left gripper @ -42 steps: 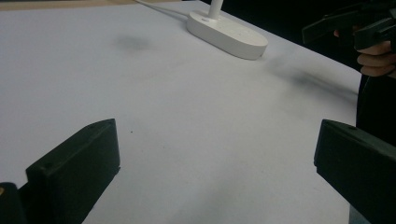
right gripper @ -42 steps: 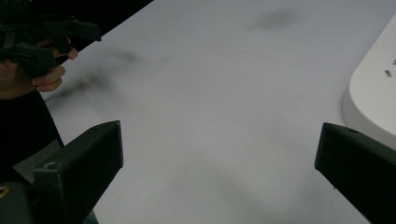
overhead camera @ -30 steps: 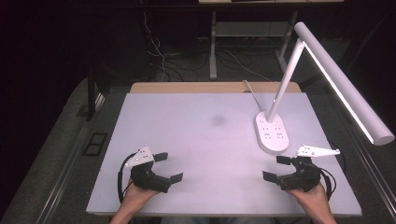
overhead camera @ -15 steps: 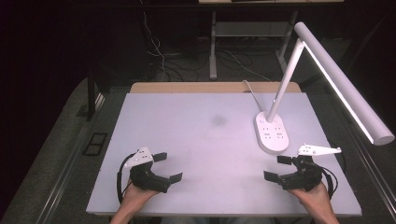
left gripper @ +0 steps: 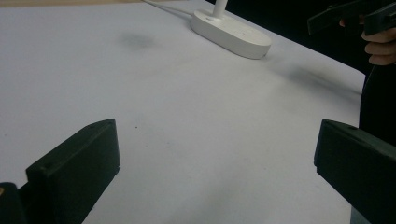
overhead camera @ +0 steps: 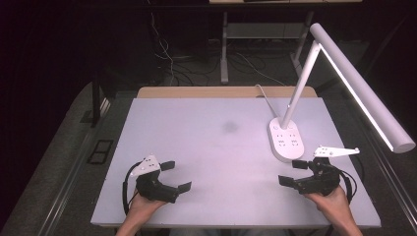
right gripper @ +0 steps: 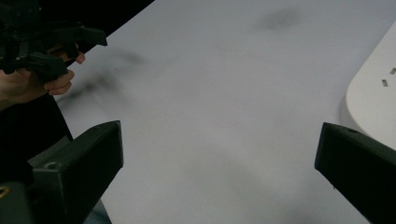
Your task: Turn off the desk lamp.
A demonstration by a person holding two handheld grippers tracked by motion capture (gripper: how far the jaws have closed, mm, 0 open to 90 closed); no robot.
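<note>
My left gripper [overhead camera: 175, 175] rests low over the near left of the white table [overhead camera: 206, 142], held by a hand, its jaws wide apart with nothing between them. My right gripper [overhead camera: 293, 172] sits at the near right, also open and empty, just in front of the lamp base [overhead camera: 285, 139]. In the left gripper view the two black jaws frame bare tabletop [left gripper: 187, 116], with the lamp base [left gripper: 231, 29] far ahead and the other gripper [left gripper: 355, 16] at the top right. The right gripper view shows the lamp base [right gripper: 373, 88] at its right edge and the other hand [right gripper: 32, 81] at the left.
A white desk lamp stands at the right, its lit bar [overhead camera: 361, 83] reaching out over the table's right edge and its cord [overhead camera: 263, 93] running to the back. A faint dark smudge [overhead camera: 229, 127] marks the table's middle. Dark floor with cables lies behind.
</note>
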